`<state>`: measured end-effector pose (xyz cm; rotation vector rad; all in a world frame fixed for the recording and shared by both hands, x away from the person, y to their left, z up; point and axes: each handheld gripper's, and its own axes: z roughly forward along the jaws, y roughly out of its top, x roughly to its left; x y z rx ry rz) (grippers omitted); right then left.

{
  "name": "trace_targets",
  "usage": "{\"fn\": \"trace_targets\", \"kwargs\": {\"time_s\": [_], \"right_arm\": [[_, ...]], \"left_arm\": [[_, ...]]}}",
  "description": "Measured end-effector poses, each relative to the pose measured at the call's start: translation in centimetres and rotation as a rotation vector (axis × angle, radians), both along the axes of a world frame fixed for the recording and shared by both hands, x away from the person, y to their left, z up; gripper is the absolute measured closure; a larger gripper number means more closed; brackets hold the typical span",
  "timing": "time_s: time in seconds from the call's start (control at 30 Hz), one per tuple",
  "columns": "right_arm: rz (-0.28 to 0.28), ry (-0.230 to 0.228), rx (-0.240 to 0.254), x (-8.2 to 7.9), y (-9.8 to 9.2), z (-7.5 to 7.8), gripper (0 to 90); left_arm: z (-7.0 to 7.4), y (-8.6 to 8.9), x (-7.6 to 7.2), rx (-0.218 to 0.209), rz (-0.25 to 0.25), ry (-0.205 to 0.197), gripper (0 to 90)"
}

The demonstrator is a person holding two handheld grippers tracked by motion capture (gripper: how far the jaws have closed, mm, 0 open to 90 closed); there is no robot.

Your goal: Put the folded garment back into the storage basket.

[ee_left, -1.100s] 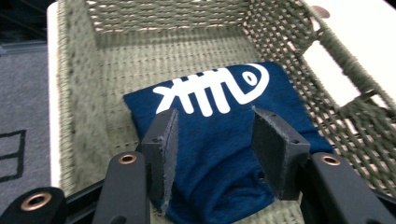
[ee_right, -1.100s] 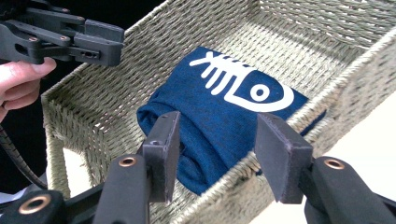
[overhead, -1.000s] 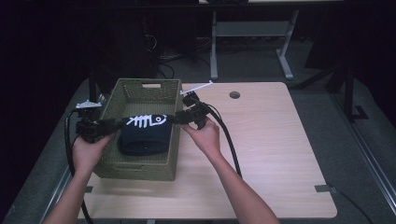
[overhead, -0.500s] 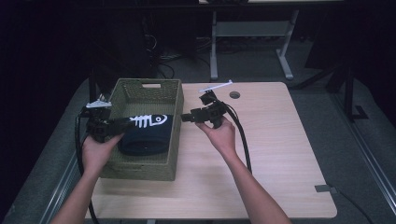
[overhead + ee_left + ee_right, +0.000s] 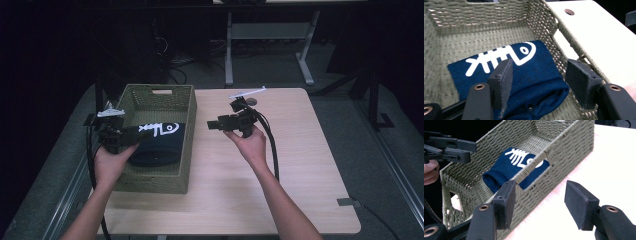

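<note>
A folded navy cloth (image 5: 161,145) with a white fish-skeleton print lies inside the olive woven basket (image 5: 185,125) at the table's left. My left gripper (image 5: 136,136) hovers at the basket's left wall, pointing at the cloth (image 5: 534,75). Its jaws have just been opening and stand open (image 5: 540,72) with nothing gripped. My right gripper (image 5: 212,125) is over bare table right of the basket, aimed at it. Its jaws (image 5: 539,195) have also just been opening, with nothing between them. The cloth (image 5: 506,168), basket wall (image 5: 571,147) and left gripper (image 5: 471,150) lie beyond.
The light wooden table (image 5: 300,165) stretches to the right of the basket, with a round cable hole (image 5: 251,101) near its far edge. Another desk's metal legs (image 5: 228,55) stand on the dark floor behind.
Both grippers have drawn away from the cloth: the left back to the basket's left wall, the right out over the table. Both sets of jaws stand wider. The cloth stays in the basket.
</note>
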<state>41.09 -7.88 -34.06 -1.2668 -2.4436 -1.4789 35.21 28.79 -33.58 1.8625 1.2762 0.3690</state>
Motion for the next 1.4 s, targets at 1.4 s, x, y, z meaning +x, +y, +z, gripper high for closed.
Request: {"fn": "trace_targets", "kwargs": {"time_s": [1.4], "right_arm": [[-0.079,-0.007,0.018,-1.8,-9.8,-0.4,34.6]], "left_arm": [[0.6,-8.8,-0.7,-0.037,-0.166,-0.050,30.1]]}}
